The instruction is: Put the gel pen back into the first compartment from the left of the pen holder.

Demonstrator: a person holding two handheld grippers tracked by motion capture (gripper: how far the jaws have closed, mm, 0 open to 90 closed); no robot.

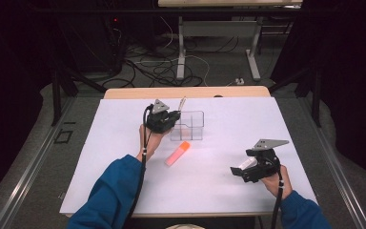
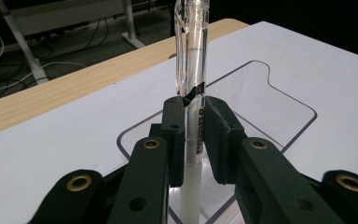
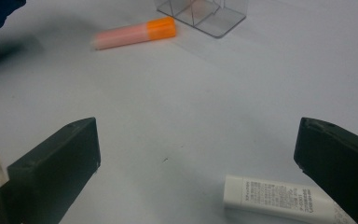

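Left hand-held gripper (image 2: 193, 135): matte black jaws clamped on slim clear-plastic pen (image 2: 192, 70), above transparent compartmented organiser (image 1: 188, 125). Right hand-held gripper (image 3: 200, 158): jaws wide apart, nothing held, beside white printed tube (image 3: 279, 198) on smooth white bench (image 1: 219, 181).

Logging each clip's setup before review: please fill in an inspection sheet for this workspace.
Surface: white sheet on a wooden table.
Job's things: clear pen, upright over the clear organizer.
Clutter: orange-capped highlighter; white tube lying by the right jaw.
Grippers: left gripper shut on the pen; right gripper open, nothing between its jaws.
Cables: gripper cable along the sleeve; loose cables on the floor.
Surroundings: desk frame, dark curtains.
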